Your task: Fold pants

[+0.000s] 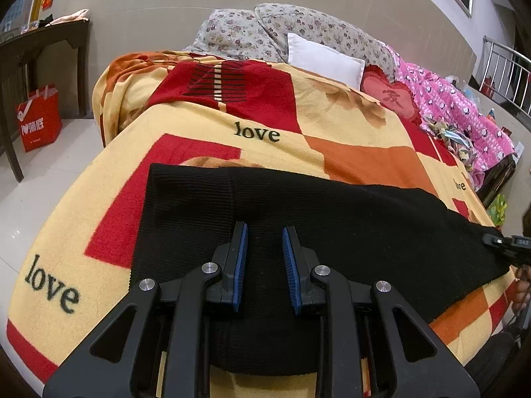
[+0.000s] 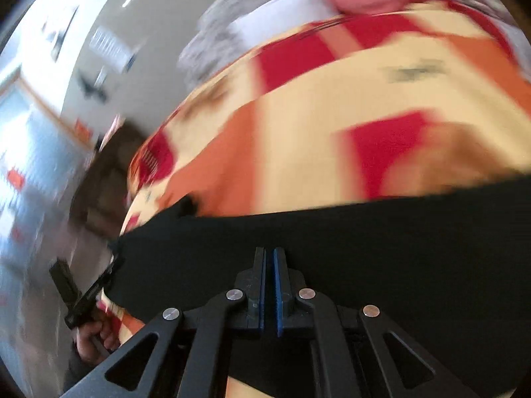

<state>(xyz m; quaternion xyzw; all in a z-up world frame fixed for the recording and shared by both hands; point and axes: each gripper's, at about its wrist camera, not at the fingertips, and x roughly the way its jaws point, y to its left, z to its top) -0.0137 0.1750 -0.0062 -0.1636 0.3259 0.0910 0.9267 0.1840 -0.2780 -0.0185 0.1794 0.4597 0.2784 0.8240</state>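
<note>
Black knit pants lie flat across the patterned blanket, with a ribbed band at their left end. My left gripper sits over the pants near that band. Its blue pads stand a little apart, and only flat fabric shows through the gap. The right gripper appears at the pants' far right corner, with a hand behind it. In the blurred right wrist view, my right gripper is shut over the pants; I cannot see fabric pinched in it. The left gripper shows at the pants' left end.
The bed carries a white pillow, a floral quilt, a red heart cushion and pink bedding at the back right. A dark wooden table and a red bag stand on the tiled floor to the left.
</note>
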